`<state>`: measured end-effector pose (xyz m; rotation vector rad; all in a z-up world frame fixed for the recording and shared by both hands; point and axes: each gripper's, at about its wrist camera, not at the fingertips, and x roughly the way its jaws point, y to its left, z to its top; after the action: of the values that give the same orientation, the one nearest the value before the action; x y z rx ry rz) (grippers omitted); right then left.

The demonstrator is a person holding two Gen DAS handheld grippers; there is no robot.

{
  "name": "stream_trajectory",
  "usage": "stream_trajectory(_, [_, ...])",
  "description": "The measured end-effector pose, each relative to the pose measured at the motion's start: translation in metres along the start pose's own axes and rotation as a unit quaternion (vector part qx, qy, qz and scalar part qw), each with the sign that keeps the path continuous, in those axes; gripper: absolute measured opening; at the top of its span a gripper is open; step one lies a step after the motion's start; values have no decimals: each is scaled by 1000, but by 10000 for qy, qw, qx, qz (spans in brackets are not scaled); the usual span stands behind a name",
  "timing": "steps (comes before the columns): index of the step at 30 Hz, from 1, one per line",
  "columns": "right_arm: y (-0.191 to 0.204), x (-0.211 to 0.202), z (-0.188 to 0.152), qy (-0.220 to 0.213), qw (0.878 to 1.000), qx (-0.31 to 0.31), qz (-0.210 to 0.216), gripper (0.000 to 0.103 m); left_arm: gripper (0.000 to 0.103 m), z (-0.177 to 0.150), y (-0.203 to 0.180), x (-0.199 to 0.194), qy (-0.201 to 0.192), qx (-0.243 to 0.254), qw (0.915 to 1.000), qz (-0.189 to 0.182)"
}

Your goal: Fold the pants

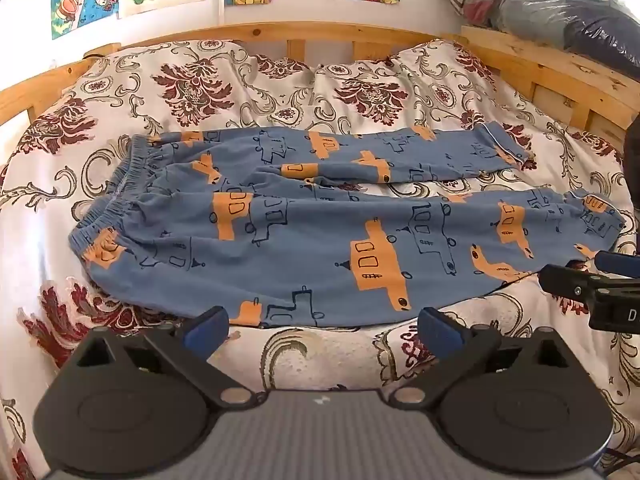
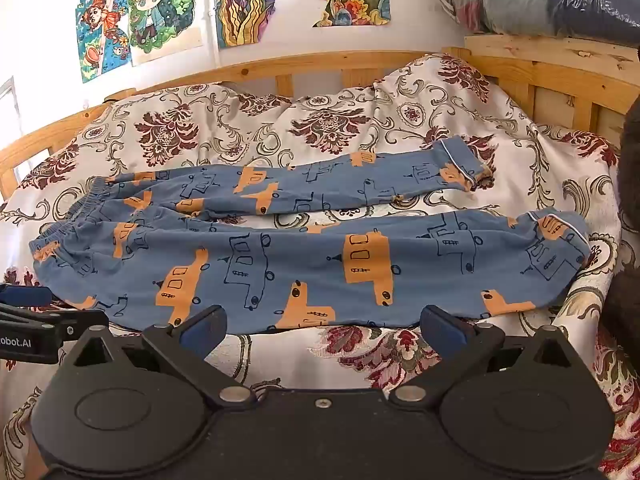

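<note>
Pants (image 1: 320, 232) lie spread flat on the bedspread (image 1: 320, 356), waistband (image 1: 116, 196) at the left, both cuffs at the right. Near leg (image 2: 360, 272) is wide and smooth. Far leg (image 2: 320, 184) is narrower and lies apart from it, with a strip of bedspread showing between the two from about the crotch rightward.

Left gripper (image 1: 322, 330): fingers spread wide, holding nothing, just short of the near hem at mid-leg. Right gripper (image 2: 322, 330): likewise spread and empty, at the near edge further toward the cuffs.

Step, as I judge it: folding not yet begun; both claws stand at the near edge before the first grasp.

Next move likely calls for pinching the near leg's edge at two points and carrying it over onto the far leg, edges matched. Risk: taking only the top layer, or snagging bedspread with it.
</note>
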<state>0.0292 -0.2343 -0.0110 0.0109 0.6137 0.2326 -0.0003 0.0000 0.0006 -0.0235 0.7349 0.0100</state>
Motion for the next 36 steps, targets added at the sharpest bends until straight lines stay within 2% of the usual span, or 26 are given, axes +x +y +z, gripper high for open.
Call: stream_trajectory(36, [-1,0,0,1,10000,20,8,102,103,0,-2,0,-11,-3,10000,-31])
